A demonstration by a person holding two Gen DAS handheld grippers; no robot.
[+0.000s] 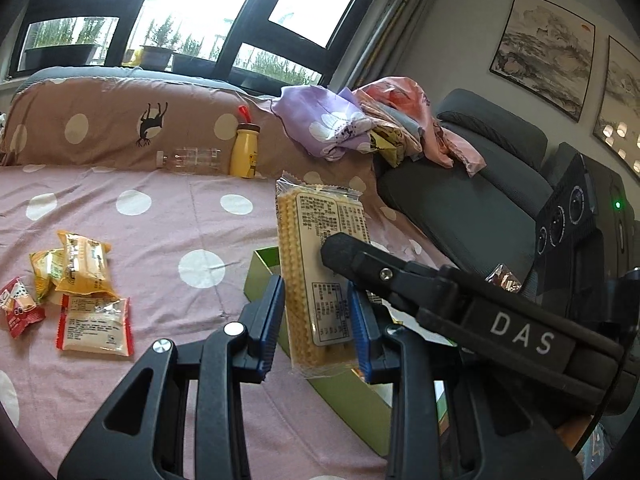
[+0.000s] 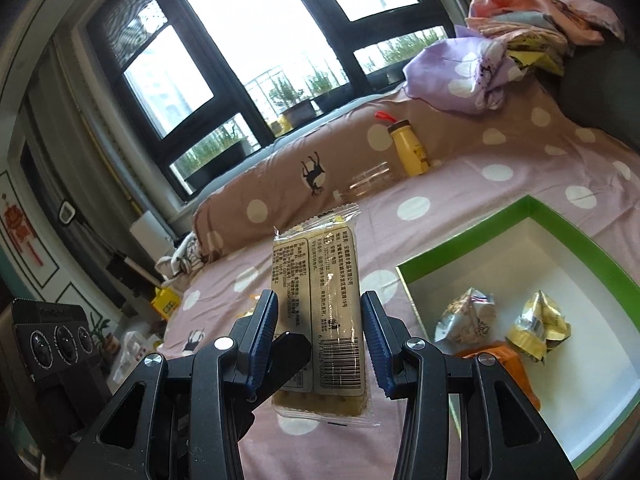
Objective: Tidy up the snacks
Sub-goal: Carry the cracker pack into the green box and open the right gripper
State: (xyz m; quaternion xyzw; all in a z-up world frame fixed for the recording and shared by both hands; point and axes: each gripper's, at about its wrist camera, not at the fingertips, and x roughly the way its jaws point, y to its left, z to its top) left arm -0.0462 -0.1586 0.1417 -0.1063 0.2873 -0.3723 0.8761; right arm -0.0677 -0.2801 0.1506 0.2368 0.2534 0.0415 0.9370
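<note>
A clear-wrapped cracker pack (image 1: 316, 276) stands upright at frame centre, clamped between the left gripper (image 1: 316, 320) fingers. The right gripper (image 2: 318, 340) grasps another cracker pack (image 2: 320, 312), left of the green box (image 2: 560, 216) on the bed (image 1: 160, 220).

The words on the cracker pack (image 2: 320, 312) are too small to read. The green box (image 1: 360, 392) is mostly hidden behind the tools, and an orange packet (image 2: 496, 356) hides behind the right tool (image 2: 318, 334)
</note>
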